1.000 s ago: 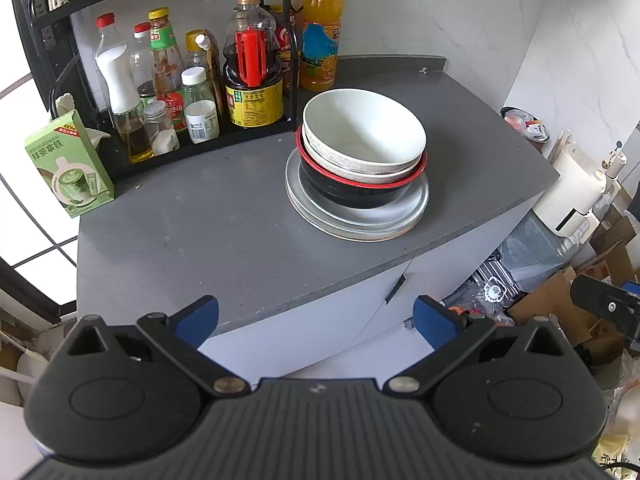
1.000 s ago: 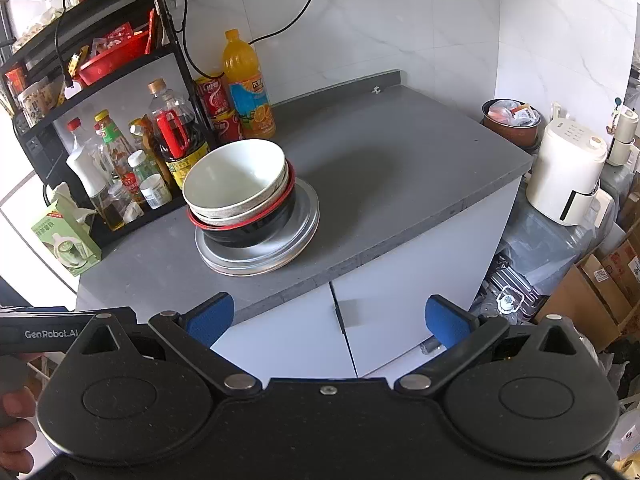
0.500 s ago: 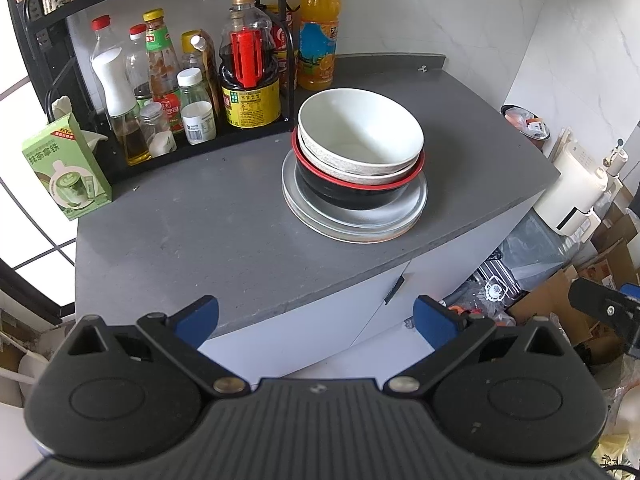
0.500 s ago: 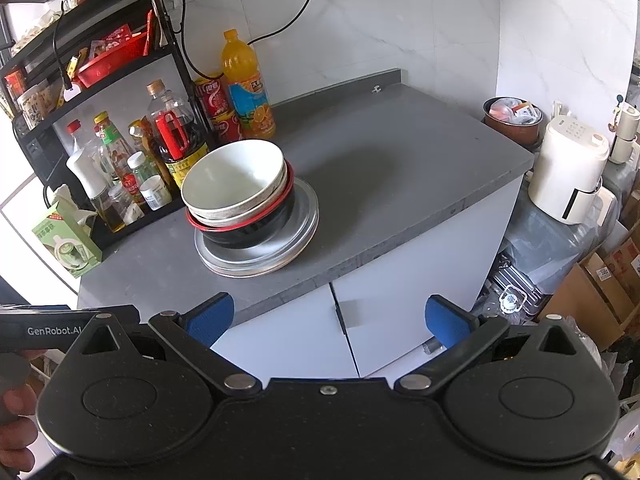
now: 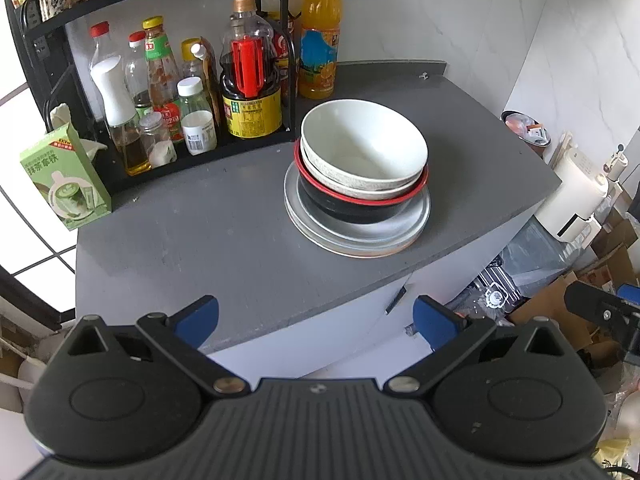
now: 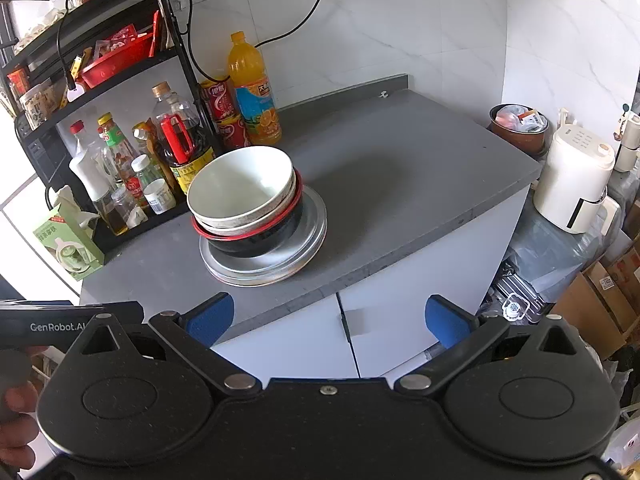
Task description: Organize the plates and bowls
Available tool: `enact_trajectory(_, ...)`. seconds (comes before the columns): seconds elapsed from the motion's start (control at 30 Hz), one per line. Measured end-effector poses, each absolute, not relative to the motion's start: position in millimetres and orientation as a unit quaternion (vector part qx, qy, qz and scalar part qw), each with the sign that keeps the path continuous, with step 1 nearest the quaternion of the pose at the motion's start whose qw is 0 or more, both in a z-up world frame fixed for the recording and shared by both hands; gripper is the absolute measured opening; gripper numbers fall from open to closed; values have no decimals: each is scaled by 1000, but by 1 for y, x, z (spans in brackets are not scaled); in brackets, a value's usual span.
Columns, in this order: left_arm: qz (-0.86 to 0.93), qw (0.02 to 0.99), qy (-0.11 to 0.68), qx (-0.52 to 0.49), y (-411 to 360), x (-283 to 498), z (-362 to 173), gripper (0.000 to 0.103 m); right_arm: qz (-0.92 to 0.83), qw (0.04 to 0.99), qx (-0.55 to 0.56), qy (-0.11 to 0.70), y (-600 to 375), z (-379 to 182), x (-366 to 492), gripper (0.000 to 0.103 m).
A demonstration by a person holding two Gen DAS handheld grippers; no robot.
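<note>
One stack stands on the grey counter (image 5: 224, 236): round metal plates (image 5: 356, 236) at the bottom, a black bowl with a red rim (image 5: 352, 206) on them, then a speckled bowl and a white bowl (image 5: 362, 148) on top. The right wrist view shows the same plates (image 6: 288, 258), black bowl (image 6: 256, 240) and white bowl (image 6: 240, 184). My left gripper (image 5: 316, 320) hangs open before the counter's front edge, well short of the stack. My right gripper (image 6: 328, 322) is open too, out in front of the cabinet doors, holding nothing.
A black rack (image 5: 132, 92) of sauce bottles lines the counter's back left, with an orange juice bottle (image 5: 320, 36) beside it and a green carton (image 5: 66, 182) at the left end. A white appliance (image 6: 572, 184) and cardboard boxes (image 6: 604, 296) crowd the floor right of the cabinet.
Both views have shifted only slightly; the stack sits a touch lower and nearer in the left wrist view. Both grippers stay open and nothing on the counter has moved.
</note>
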State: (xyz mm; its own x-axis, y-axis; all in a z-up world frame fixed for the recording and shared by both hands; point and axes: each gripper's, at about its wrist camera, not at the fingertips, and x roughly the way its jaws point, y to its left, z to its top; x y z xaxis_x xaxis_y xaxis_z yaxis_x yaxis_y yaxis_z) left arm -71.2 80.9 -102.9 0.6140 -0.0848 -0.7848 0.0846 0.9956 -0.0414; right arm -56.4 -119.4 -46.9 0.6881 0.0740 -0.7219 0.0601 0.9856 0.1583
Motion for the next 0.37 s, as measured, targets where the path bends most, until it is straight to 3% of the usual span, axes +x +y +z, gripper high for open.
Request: enact_trajectory(0.37, -58, 897, 438, 12, 76, -57, -103, 103, -4, 912, 90, 400, -122, -44, -54, 103)
